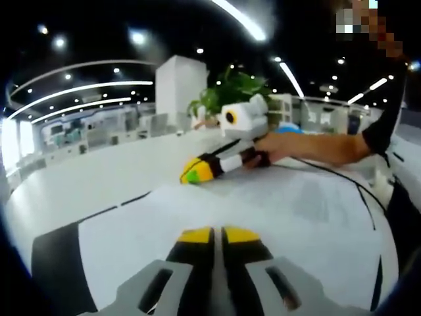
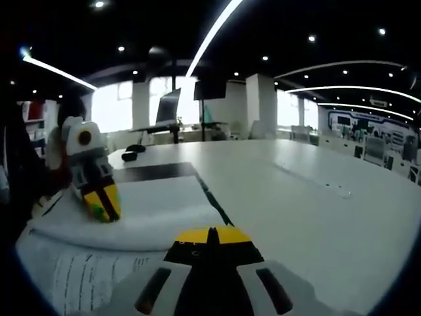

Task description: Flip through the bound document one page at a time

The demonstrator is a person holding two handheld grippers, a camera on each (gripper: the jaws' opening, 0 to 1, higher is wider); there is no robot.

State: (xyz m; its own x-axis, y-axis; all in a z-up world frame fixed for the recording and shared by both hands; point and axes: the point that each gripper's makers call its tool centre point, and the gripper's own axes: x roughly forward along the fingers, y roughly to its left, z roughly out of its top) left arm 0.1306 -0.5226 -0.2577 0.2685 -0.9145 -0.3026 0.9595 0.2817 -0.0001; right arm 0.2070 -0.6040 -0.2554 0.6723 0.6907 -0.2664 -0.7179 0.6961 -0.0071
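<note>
Document (image 1: 263, 217) lies open on table (image 2: 316, 197), near its edge. Both jaw pairs closed, empty, tips resting on pages: left gripper (image 1: 219, 235), right gripper (image 2: 212, 235). Between flips, likely; next, catch one page edge.

Open white table (image 2: 309, 197) right of the document (image 2: 131, 210); monitor (image 2: 168, 105) far back

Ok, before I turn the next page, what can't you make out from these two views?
- Printed text on the bound document: right gripper view, too small and blurred to read.
- Whether a page is pinched in the right tongs: their own tips hide the contact.
- Left tongs: left gripper view, tips together, but what they touch on the page is hidden beneath them.
- The person's hand: partly covered by the gripper it holds.
</note>
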